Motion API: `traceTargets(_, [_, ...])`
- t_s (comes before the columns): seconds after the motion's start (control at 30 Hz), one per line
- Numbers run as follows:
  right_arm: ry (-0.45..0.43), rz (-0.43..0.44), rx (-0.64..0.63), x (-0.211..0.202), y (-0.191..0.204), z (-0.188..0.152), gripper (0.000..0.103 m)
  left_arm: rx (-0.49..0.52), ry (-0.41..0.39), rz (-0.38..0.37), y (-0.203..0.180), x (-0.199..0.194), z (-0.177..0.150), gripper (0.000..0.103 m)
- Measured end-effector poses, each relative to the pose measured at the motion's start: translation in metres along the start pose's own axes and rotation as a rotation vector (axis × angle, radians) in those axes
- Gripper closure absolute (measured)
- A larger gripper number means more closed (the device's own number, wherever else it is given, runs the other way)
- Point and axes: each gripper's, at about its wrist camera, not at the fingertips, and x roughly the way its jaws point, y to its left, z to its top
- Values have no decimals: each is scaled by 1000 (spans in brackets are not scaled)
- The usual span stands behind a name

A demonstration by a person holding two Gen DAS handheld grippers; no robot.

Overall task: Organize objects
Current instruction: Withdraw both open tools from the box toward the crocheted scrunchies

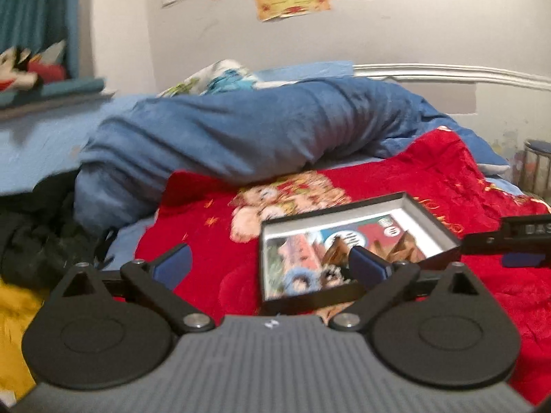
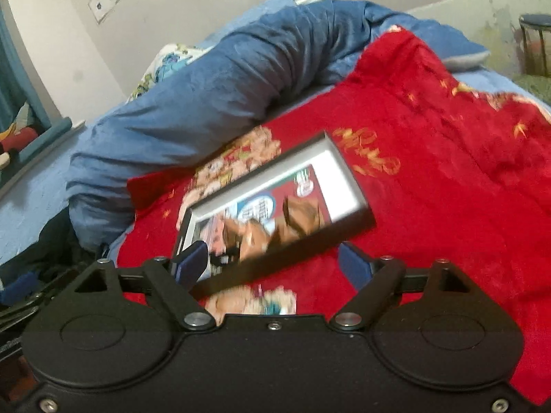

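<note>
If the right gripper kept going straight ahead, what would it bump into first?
Most likely the black box lying on the red blanket. It sits just ahead of the open right gripper, though blur makes the depth uncertain.

A shallow open box [image 1: 358, 241] lies on a blanket [image 1: 396, 168] spread over the bed [image 2: 31, 189], with a printed packet [image 1: 330, 251] lying flat inside it. Behind the box, a rolled duvet [image 1: 224, 134] stretches across the bed, and a pillow [image 1: 213, 79] sits behind that, against the wall [image 1: 344, 38]. A heap of clothes [image 1: 34, 237] lies left of the blanket. A stool [image 2: 537, 41] stands to the far right, beyond the bed.
</note>
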Motion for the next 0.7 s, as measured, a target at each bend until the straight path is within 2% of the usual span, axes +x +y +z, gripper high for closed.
traceTargets(0.13, [-26, -19, -54, -9, 7, -4, 15, -83, 44, 28, 12, 6, -12, 2])
traceTargets(0.33, [18, -30, -16, 6, 2, -5, 15, -144, 82, 60, 21, 19, -18, 2])
traceTargets(0.43, [34, -58, -54, 14, 2, -8, 15, -164, 129, 61, 20, 27, -20, 2])
traceTargets(0.57, [25, -84, -68, 11, 3, -7, 15, -132, 152, 26, 15, 27, -22, 2])
traceTargets(0.7, [-10, -92, -33, -3, -10, 1, 15, -82, 133, 38, 8, 17, -24, 2])
